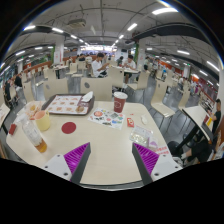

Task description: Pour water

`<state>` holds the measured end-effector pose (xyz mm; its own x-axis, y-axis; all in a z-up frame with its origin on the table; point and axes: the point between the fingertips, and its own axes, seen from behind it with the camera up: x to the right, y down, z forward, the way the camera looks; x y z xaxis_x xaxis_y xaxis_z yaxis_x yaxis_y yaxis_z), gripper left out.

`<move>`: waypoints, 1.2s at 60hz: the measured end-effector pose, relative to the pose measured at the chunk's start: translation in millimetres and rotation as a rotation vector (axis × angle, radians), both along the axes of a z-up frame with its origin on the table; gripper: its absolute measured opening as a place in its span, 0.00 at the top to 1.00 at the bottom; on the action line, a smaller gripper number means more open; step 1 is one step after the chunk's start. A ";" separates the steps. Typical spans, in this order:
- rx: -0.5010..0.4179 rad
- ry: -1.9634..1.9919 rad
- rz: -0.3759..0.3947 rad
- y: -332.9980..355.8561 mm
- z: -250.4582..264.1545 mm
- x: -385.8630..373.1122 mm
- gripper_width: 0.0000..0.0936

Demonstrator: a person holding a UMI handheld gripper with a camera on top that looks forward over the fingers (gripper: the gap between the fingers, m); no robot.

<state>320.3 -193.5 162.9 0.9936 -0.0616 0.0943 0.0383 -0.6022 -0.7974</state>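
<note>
Here the gripper (111, 160) hangs above the near edge of a pale, cream-coloured counter (100, 140), its two fingers spread wide apart with nothing between them. The magenta pads (76, 154) face each other across bare counter surface — released, grasping nothing.

Beyond the fingers, toward the far side of the counter, stands a dark red plastic cup (119, 101), upright. Just ahead of it and a little nearer lies a flat printed card with coloured pictures (106, 118). To the left of that card sits a round red coaster-like disc (68, 127), flat on the counter. Further left stands a clear jug with orange-yellow liquid (42, 119), and nearer the left finger a slim bottle with an orange lower part (35, 136) stands upright. Behind the disc rests a rectangular tray with small items on it (66, 104); what those items are cannot be made out. To the right of the card lie a few small packets and clear items (140, 127) — too small to identify.

Past the counter stretches a large hall with rows of tables and ceiling strip lights (132, 27); several seated people (97, 66) are visible at the far tables.
</note>
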 end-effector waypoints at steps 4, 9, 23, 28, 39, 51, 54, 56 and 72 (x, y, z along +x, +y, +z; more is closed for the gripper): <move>-0.013 0.005 -0.009 -5.5 -5.1 -1.7 0.10; -0.020 -0.006 -0.019 -14.4 -14.5 -4.8 0.10; -0.040 -0.010 -0.007 -57.6 -42.5 -64.6 0.09; -0.034 0.009 0.014 -70.7 -50.5 -108.7 0.09; 0.036 0.077 0.079 -64.3 -58.4 -225.6 0.09; 0.135 0.109 0.121 -2.5 -62.0 -310.8 0.09; 0.156 0.114 0.117 16.4 -65.8 -320.7 0.09; 0.163 0.116 0.114 27.9 -70.0 -325.8 0.09; 0.203 0.116 0.082 80.9 -98.5 -338.0 0.35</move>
<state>-17.7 -112.6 64.4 0.9996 0.0132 -0.0264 -0.0182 -0.4279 -0.9037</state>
